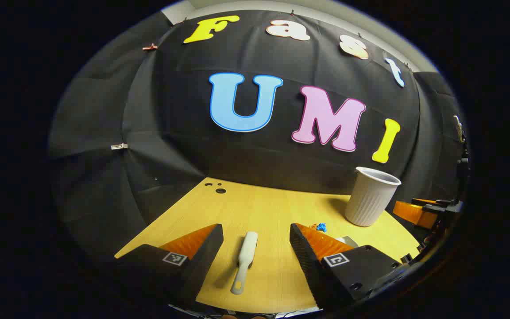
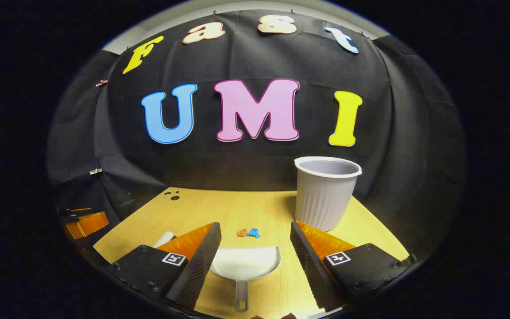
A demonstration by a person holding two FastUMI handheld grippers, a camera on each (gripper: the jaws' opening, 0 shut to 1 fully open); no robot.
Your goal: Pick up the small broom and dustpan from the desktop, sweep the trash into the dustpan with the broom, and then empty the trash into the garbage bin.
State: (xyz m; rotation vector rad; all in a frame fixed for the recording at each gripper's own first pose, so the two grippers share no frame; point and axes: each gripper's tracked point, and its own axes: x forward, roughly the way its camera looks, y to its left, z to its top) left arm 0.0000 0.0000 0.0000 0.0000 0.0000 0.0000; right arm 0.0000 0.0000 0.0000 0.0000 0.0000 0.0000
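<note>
Left gripper view: left claw (image 1: 256,241) at bottom centre, fingers spread wide apart, gripping nothing. Small broom (image 1: 245,262) flat on the worktop (image 1: 259,208), low in frame between the two fingers, touching neither; handle end toward the bottom edge, wider end pointing up-frame. Blue scrap of trash (image 1: 321,227) just right of centre, partly hidden behind the right-hand finger. Garbage bin (image 1: 371,196), pale ribbed cup shape, upright at right of frame, near the worktop's far edge, open mouth up. Other gripper's body at far right edge (image 1: 419,212), apart from the bin. Dark holes in the worktop (image 1: 220,191) at its far left corner.

Right gripper view: right claw (image 2: 255,241) at bottom centre, fingers also wide apart, holding nothing. Dustpan (image 2: 245,263) flat on worktop between the fingers, low centre, handle toward the bottom edge, open lip facing up-frame; left side partly covered by the left-hand finger, contact cannot be told. Trash here as a small orange-and-blue clump (image 2: 249,232), just above the dustpan lip, not inside it. Bin upright, right of centre (image 2: 326,195), above the right-hand finger. Broom end peeking out at lower left (image 2: 164,239), behind the left-hand finger. Other gripper partly visible at far left edge (image 2: 82,221).
</note>
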